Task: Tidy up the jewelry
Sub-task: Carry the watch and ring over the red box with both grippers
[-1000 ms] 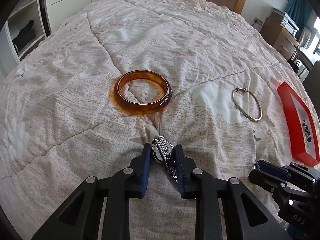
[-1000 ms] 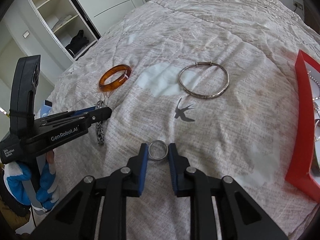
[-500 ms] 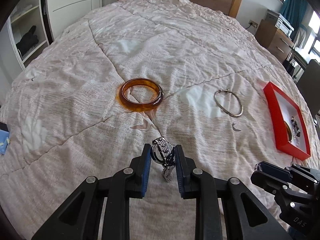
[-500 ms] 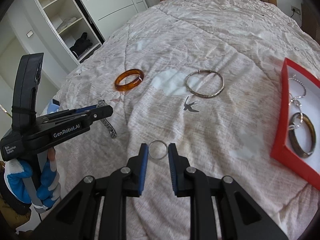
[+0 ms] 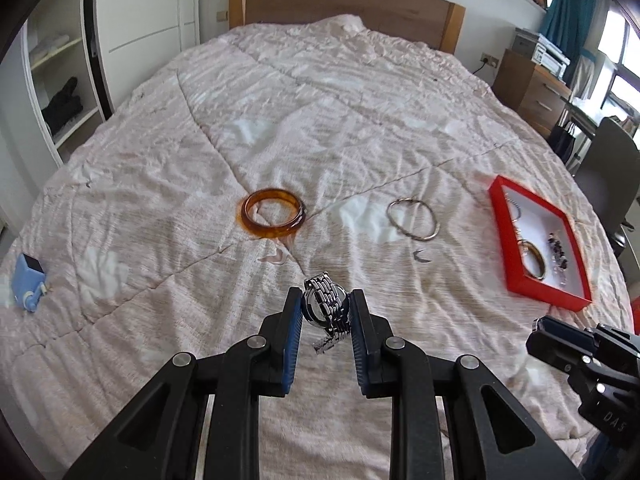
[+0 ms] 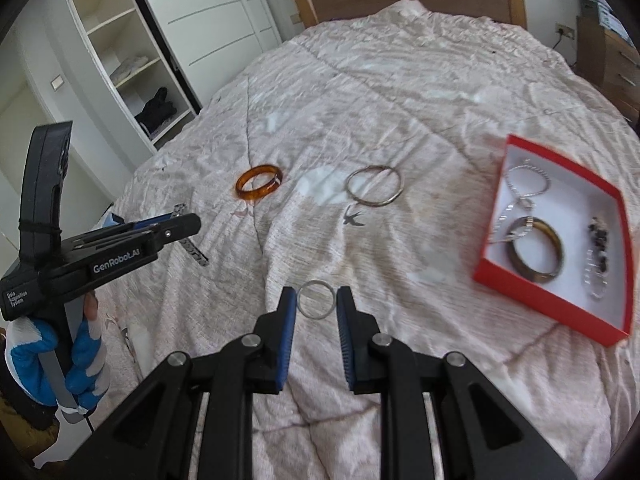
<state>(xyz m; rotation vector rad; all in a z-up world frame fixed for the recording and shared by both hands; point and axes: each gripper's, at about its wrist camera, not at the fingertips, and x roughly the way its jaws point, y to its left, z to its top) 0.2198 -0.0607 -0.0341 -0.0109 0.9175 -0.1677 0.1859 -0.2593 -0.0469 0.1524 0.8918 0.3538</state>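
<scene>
My left gripper (image 5: pixel 325 307) is shut on a silver link watch band (image 5: pixel 326 308) and holds it above the bed; its loose end hangs down. It also shows in the right wrist view (image 6: pixel 182 226). My right gripper (image 6: pixel 317 301) is shut on a thin silver ring (image 6: pixel 316 300), held above the bed. An amber bangle (image 5: pixel 273 219) (image 6: pixel 259 187) and a thin silver bangle (image 5: pixel 412 218) (image 6: pixel 374 189) lie on the quilt. A red tray (image 5: pixel 498 236) (image 6: pixel 490 256) at the right holds a dark bangle (image 6: pixel 536 254), a chain and beads.
The pink quilted bed (image 5: pixel 320 92) fills both views, with a wooden headboard (image 5: pixel 344 8) at the back. A blue object (image 5: pixel 27 280) lies at the bed's left edge. Open wardrobe shelves (image 6: pixel 132 60) stand left; a dresser (image 5: pixel 532 92) and chair stand right.
Both grippers have risen and pulled back from the quilt with their pieces. The watch band now hangs free. More of the bed and the whole red tray have come into view.
</scene>
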